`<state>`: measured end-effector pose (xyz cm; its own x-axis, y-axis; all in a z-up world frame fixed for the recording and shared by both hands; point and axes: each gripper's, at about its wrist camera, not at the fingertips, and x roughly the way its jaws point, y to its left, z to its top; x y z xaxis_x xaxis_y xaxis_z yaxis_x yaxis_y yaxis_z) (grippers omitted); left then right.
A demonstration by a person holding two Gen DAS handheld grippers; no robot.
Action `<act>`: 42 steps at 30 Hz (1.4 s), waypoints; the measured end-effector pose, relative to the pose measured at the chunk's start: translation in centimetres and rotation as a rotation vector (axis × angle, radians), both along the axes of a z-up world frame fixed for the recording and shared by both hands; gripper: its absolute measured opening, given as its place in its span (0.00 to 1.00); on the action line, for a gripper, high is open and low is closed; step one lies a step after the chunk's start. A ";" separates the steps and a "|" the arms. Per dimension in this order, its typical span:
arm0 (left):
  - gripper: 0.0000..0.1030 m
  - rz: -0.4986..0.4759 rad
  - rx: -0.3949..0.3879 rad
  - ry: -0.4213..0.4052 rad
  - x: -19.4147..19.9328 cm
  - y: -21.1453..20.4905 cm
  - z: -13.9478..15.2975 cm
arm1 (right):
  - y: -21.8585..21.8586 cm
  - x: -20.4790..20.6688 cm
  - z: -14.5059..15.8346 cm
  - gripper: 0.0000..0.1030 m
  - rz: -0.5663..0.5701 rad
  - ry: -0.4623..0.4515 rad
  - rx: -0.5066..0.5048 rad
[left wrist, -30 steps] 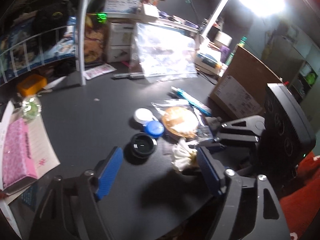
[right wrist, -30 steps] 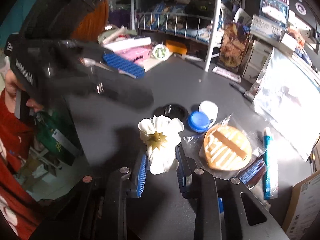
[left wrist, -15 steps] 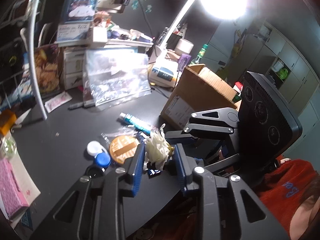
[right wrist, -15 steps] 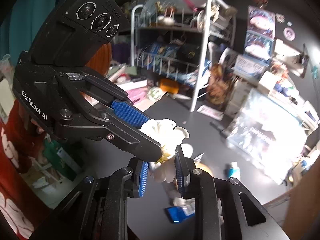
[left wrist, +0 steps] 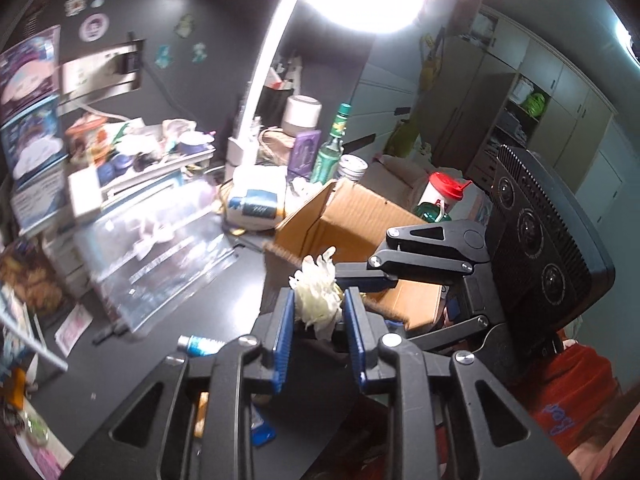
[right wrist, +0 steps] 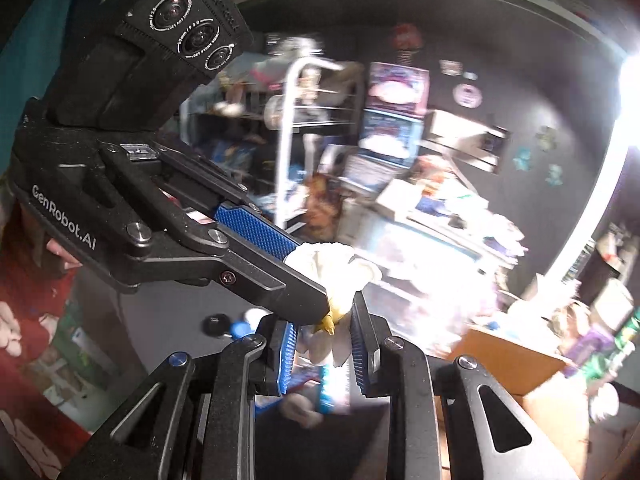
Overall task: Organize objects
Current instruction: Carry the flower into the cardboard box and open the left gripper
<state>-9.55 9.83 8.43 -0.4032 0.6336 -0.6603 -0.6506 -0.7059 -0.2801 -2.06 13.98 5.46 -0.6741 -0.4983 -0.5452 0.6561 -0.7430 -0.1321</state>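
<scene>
Lifted off the worktop (left wrist: 200,320) since a second ago, the white flower (left wrist: 318,298) hangs in the air, near the open cardboard box (left wrist: 340,224). Left tool (left wrist: 318,332), whose jaws have just been closing, clamps its petals; right tool (right wrist: 324,344) grips the lower part. Risk: two grips pulling apart could tear the soft petals.

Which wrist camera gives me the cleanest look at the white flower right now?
The left wrist view: the white flower sits sharp between the left gripper pads, petals unobstructed, with the right gripper closing on it from the right. In the right wrist view the flower is half hidden behind the left gripper's finger and backlit by glare.
</scene>
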 end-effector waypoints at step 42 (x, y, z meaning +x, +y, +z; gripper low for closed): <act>0.89 0.404 -0.040 0.241 2.9 -8.5 -1.7 | -1.0 1.6 0.5 0.59 0.074 -0.112 0.013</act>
<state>-6.66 1.32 6.76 -0.7570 0.3701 -0.5385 -0.3642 -0.9232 -0.1226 -0.50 13.00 5.94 -0.5705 -0.5368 -0.6215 0.7202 -0.6907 -0.0646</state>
